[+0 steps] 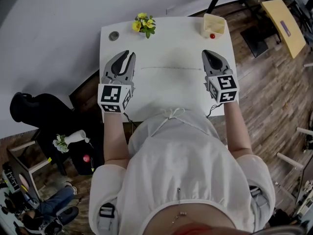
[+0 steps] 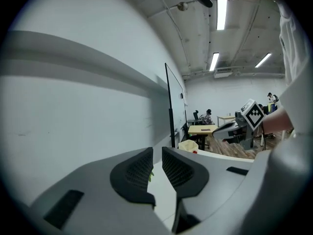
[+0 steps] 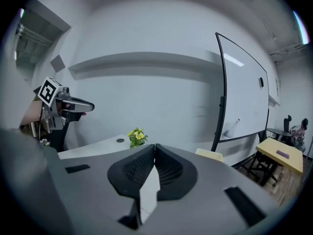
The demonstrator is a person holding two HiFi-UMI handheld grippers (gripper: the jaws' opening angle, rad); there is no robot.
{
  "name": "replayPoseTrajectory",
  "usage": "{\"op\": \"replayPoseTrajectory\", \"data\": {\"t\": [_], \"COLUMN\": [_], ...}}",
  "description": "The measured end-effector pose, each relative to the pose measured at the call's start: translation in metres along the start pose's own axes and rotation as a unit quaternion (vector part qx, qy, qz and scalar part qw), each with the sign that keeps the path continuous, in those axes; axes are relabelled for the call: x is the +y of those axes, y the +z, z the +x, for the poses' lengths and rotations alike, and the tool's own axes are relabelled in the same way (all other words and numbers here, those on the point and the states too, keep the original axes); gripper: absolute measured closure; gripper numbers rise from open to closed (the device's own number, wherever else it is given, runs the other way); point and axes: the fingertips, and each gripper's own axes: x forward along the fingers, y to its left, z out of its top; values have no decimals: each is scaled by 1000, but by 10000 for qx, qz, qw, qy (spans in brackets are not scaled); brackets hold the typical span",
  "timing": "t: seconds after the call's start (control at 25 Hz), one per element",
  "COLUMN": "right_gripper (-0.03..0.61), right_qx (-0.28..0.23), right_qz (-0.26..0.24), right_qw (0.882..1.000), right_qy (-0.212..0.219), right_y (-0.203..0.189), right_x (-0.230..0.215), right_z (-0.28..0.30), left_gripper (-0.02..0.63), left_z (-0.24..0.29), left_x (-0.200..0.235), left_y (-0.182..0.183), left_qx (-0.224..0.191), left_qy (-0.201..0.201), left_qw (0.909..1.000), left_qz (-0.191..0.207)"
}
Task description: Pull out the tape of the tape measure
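Both grippers hang in the air above the white table (image 1: 166, 89), pointing roughly level. A small round grey object (image 1: 114, 35), possibly the tape measure, lies at the table's far left corner, apart from both grippers; it also shows as a round grey object (image 3: 120, 140) in the right gripper view. A thin faint line (image 1: 171, 68) runs across the tabletop between the grippers. My left gripper (image 1: 126, 57) (image 2: 157, 153) has a narrow gap between its pads, with nothing in it. My right gripper (image 1: 206, 54) (image 3: 154, 148) has its tips pressed together, empty.
A pot of yellow flowers (image 1: 144, 24) (image 3: 136, 136) stands at the table's far edge. A cream container (image 1: 213, 25) (image 2: 188, 145) with a red ball sits at the far right corner. A whiteboard stand (image 3: 222, 106) is to the right, a yellow table (image 1: 281, 21) beyond it.
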Motion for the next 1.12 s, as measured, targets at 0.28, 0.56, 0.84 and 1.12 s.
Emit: {"op": "replayPoseTrajectory", "data": {"t": [0.28, 0.56, 0.84, 1.12], "right_gripper": [575, 577, 578, 578], "right_qx": [-489, -774, -806, -731], "right_qz": [33, 78, -22, -146], "right_qw": [9988, 9969, 9967, 9972], "right_qy": [-70, -117, -50, 107], "right_y": [26, 33, 32, 30], "right_x": [-2, -4, 3, 10], "right_z": [-12, -20, -20, -20], "left_gripper": [594, 594, 594, 594], "left_z": [-7, -8, -7, -9], "left_x": [-5, -13, -17, -17], "left_y": [23, 25, 15, 16], "left_qx": [-268, -265, -124, -122], "left_qy": [114, 15, -150, -155], "left_qw": [9996, 9996, 9998, 9998], "left_qz": [-70, -102, -98, -54]}}
